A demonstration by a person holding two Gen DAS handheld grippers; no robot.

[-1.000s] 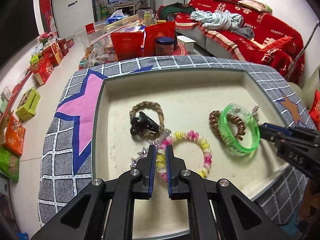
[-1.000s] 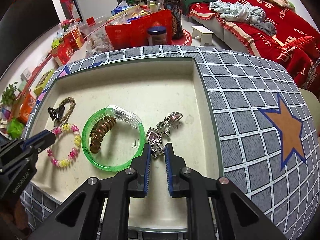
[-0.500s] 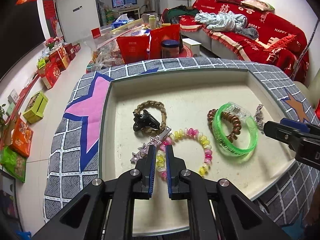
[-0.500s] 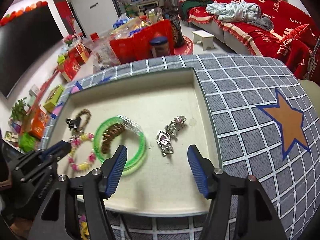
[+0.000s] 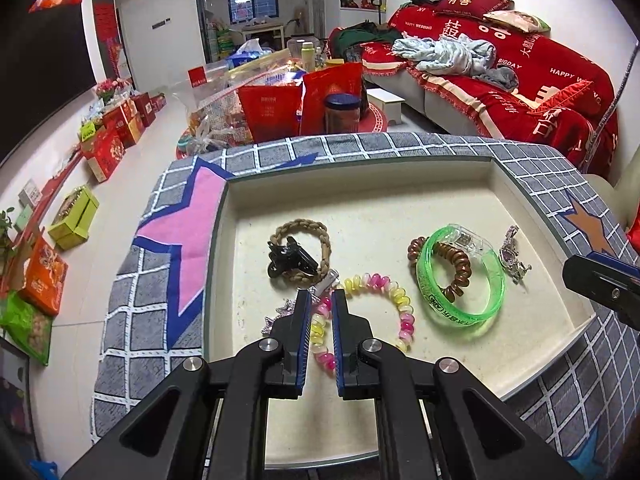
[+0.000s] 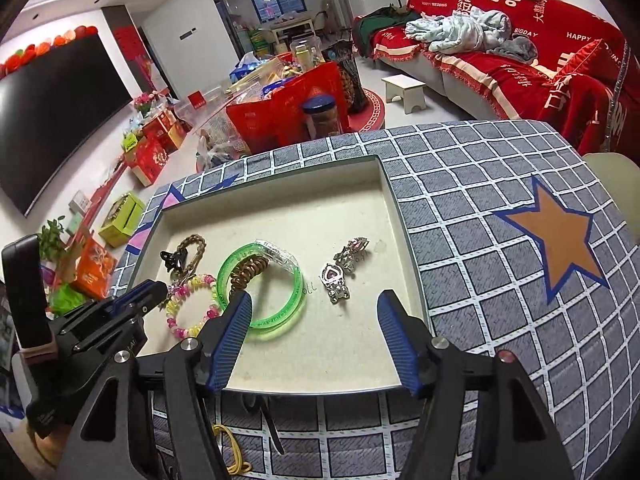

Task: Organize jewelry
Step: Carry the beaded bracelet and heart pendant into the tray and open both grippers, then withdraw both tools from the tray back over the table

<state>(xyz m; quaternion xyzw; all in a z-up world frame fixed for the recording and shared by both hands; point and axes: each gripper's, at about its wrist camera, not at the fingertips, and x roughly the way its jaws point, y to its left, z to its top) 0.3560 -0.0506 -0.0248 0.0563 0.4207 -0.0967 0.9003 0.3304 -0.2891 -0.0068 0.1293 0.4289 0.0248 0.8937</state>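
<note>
green bangle [image 5: 460, 280], pink-and-yellow spiral bracelet [image 5: 384, 300]

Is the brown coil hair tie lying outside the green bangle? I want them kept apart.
No, the brown coil hair tie lies partly inside the green bangle.

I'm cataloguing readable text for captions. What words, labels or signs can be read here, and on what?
"HAPPY" and "BIGDAY": white print on the red sofa cover.
"HAPPY WEDDING": same cover, left wrist view.
Large Chinese characters on the cover: unclear.
Green bangle: print too small.
Tray floor: pen marks, illegible.
Red bag: blurred.
</note>
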